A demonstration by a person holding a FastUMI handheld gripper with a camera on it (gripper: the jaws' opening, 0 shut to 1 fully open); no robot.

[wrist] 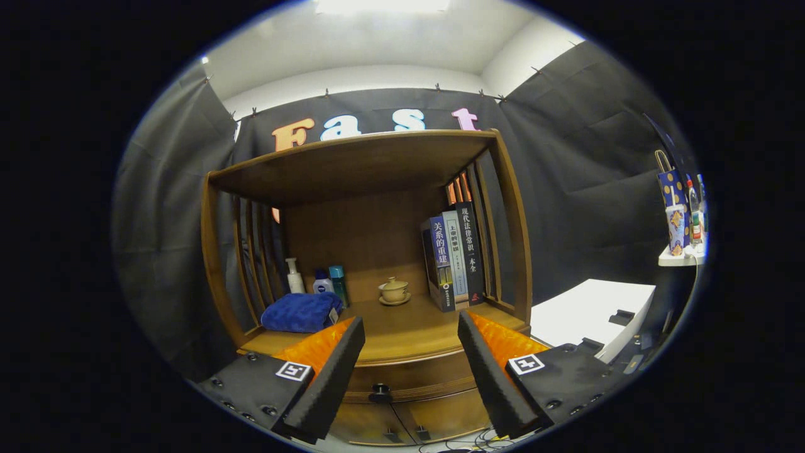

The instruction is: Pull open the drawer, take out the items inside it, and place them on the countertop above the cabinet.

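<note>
In front of the cabinet [368,251], gripper [412,340] spread wide, holding nothing. Drawer [409,377] shut; its knob [380,393] sits between the fingers, apparently lined up for the pull.

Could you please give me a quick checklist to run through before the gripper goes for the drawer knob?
1. Fingers open: ok, the gripper is spread wide with nothing between its fingers.
2. Knob lined up: ok, the drawer knob sits between the fingers, slightly off centre.
3. Drawer shut: ok, its front lies flush.
4. Countertop space: ok, bare wood ahead of the teacup and beside the blue towel.
5. Drawer contents: cannot tell.
</note>
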